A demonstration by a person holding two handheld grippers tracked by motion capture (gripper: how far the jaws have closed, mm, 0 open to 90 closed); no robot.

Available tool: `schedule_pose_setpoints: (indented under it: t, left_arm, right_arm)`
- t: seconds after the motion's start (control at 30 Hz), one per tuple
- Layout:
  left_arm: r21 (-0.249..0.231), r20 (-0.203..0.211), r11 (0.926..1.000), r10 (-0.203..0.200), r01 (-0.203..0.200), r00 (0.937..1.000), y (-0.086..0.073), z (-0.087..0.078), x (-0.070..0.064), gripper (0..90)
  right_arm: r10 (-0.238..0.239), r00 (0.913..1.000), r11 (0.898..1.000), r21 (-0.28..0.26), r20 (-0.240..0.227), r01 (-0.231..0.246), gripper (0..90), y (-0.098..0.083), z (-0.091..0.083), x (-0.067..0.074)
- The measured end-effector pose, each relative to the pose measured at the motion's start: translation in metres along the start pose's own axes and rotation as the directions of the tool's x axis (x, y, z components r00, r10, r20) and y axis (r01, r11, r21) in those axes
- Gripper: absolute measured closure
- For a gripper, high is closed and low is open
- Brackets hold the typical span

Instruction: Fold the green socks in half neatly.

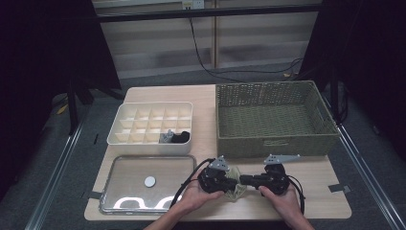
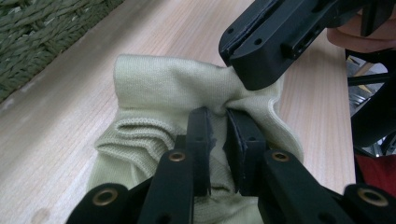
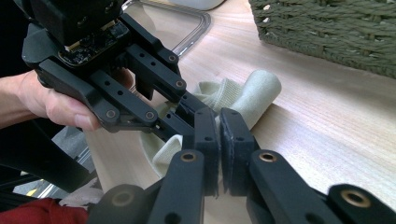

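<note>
Between both closed tools, left tool [image 1: 229,176] and right tool [image 1: 243,179], hangs the pinched pale sock [image 2: 177,88].

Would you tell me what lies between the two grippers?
A pale green sock, bunched on the table, pinched by the left gripper and right gripper; the high view shows it.

Crumpled pale-green sock [image 2: 177,88] on table [image 2: 93,70]
</note>
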State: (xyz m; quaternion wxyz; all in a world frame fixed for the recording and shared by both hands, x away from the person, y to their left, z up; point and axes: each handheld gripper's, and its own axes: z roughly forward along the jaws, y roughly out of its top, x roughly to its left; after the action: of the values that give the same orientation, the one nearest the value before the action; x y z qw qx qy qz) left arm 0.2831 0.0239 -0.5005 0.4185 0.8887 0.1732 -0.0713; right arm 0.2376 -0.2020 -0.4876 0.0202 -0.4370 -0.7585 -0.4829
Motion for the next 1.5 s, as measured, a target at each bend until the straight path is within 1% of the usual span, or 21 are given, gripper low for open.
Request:
schedule_pose_setpoints:
  t: [0.1, 0.13, 0.17, 0.27, 0.37, 0.4, 0.47, 0.57, 0.7, 0.73, 0.8, 0.83, 0.93, 1.07, 1.13, 1.23, 1.3, 1.37, 1.4, 1.47, 1.5]
  left_arm:
    - [-0.001, -0.002, 0.9999, 0.015, -0.015, 0.9999, 0.000, -0.002, 0.000, 75.8]
    - [-0.006, -0.020, 0.9993, 0.038, -0.038, 0.9991, 0.000, -0.007, -0.001, 73.9]
    - [-0.009, -0.019, 0.9991, 0.041, -0.042, 0.9990, 0.001, -0.010, -0.002, 73.1]
    - [-0.020, -0.040, 0.9989, 0.041, -0.042, 0.9983, -0.001, -0.021, -0.002, 70.6]
    - [-0.036, -0.046, 0.9990, 0.025, -0.027, 0.9986, -0.005, -0.037, -0.001, 69.4]
    - [-0.044, -0.050, 0.9987, 0.024, -0.027, 0.9984, -0.008, -0.042, -0.001, 69.3]
    - [-0.035, -0.065, 0.9991, 0.023, -0.025, 0.9976, -0.014, -0.052, 0.000, 69.4]
    - [-0.039, -0.076, 0.9991, 0.010, -0.013, 0.9971, -0.024, -0.058, 0.002, 69.7]
    - [-0.025, -0.061, 0.9995, 0.020, -0.022, 0.9979, -0.025, -0.052, -0.001, 72.1]
    - [-0.020, -0.052, 0.9997, 0.014, -0.015, 0.9986, -0.024, -0.045, -0.001, 72.4]
    - [-0.001, -0.050, 0.9997, 0.023, -0.023, 0.9985, -0.023, -0.041, -0.002, 73.8]
    - [-0.010, -0.046, 0.9996, 0.024, -0.025, 0.9986, -0.023, -0.040, -0.002, 73.9]
    - [-0.012, -0.048, 0.9998, 0.015, -0.016, 0.9987, -0.022, -0.037, -0.002, 73.9]
    - [0.001, -0.055, 0.9999, 0.011, -0.011, 0.9984, -0.022, -0.033, -0.001, 75.3]
    - [0.019, -0.061, 0.9997, 0.019, -0.018, 0.9980, -0.022, -0.031, -0.002, 77.5]
    - [0.032, -0.059, 0.9994, 0.016, -0.014, 0.9982, -0.023, -0.028, -0.003, 84.8]
    - [0.033, -0.050, 0.9993, 0.018, -0.017, 0.9986, -0.023, -0.027, -0.003, 85.6]
    - [0.039, -0.052, 0.9991, 0.018, -0.016, 0.9985, -0.023, -0.027, -0.004, 85.9]
    - [0.056, -0.050, 0.9983, 0.021, -0.018, 0.9985, -0.023, -0.028, -0.004, 86.3]
    - [0.047, -0.050, 0.9989, 0.009, -0.007, 0.9987, -0.024, -0.027, -0.004, 86.7]
    - [0.058, -0.046, 0.9982, 0.021, -0.018, 0.9987, -0.024, -0.027, -0.003, 86.7]
  right_arm:
    - [-0.005, 1.0000, 1.000, 0.000, 0.001, 0.005, 86.4, 0.000, -0.001, -0.002]
    - [-0.001, 1.0000, 1.000, 0.002, 0.002, 0.001, 86.4, 0.001, -0.002, -0.003]
    - [-0.003, 1.0000, 1.000, 0.000, 0.004, 0.003, 86.4, 0.001, -0.002, -0.003]
    - [0.000, 1.0000, 1.000, -0.008, 0.008, 0.000, 86.4, 0.003, -0.004, -0.005]
    - [-0.001, 0.9999, 1.000, -0.012, 0.014, 0.001, 86.4, 0.003, -0.006, -0.006]
    - [-0.001, 0.9999, 1.000, -0.015, 0.014, 0.001, 86.4, 0.003, -0.006, -0.006]
    - [0.003, 0.9998, 1.000, -0.016, 0.018, -0.003, 86.4, 0.003, -0.008, -0.007]
    - [0.004, 0.9998, 1.000, -0.019, 0.019, -0.003, 86.3, 0.003, -0.008, -0.007]
    - [-0.003, 0.9999, 1.000, -0.022, 0.014, 0.003, 86.3, 0.004, -0.006, -0.007]
    - [-0.001, 0.9999, 1.000, -0.020, 0.014, 0.001, 86.2, 0.004, -0.006, -0.006]
    - [-0.010, 0.9999, 1.000, -0.026, 0.007, 0.010, 86.2, 0.005, -0.005, -0.004]
    - [-0.008, 0.9999, 1.000, -0.023, 0.007, 0.008, 86.1, 0.005, -0.004, -0.002]
    - [-0.019, 0.9998, 1.000, -0.025, -0.001, 0.019, 86.0, 0.006, -0.001, 0.001]
    - [-0.034, 0.9993, 0.999, -0.030, -0.018, 0.034, 85.9, 0.008, 0.005, 0.006]
    - [-0.046, 0.9987, 0.999, -0.022, -0.023, 0.046, 85.9, 0.009, 0.009, 0.009]
    - [-0.050, 0.9983, 0.999, -0.009, -0.031, 0.050, 85.8, 0.010, 0.015, 0.013]
    - [-0.051, 0.9979, 0.999, -0.001, -0.038, 0.051, 85.8, 0.010, 0.020, 0.015]
    - [-0.056, 0.9973, 0.998, 0.010, -0.047, 0.056, 85.7, 0.010, 0.025, 0.016]
    - [-0.056, 0.9972, 0.998, 0.017, -0.050, 0.057, 85.7, 0.009, 0.027, 0.017]
    - [-0.057, 0.9970, 0.998, 0.025, -0.053, 0.059, 85.6, 0.008, 0.030, 0.018]
    - [-0.059, 0.9968, 0.998, 0.026, -0.054, 0.060, 85.6, 0.007, 0.031, 0.018]
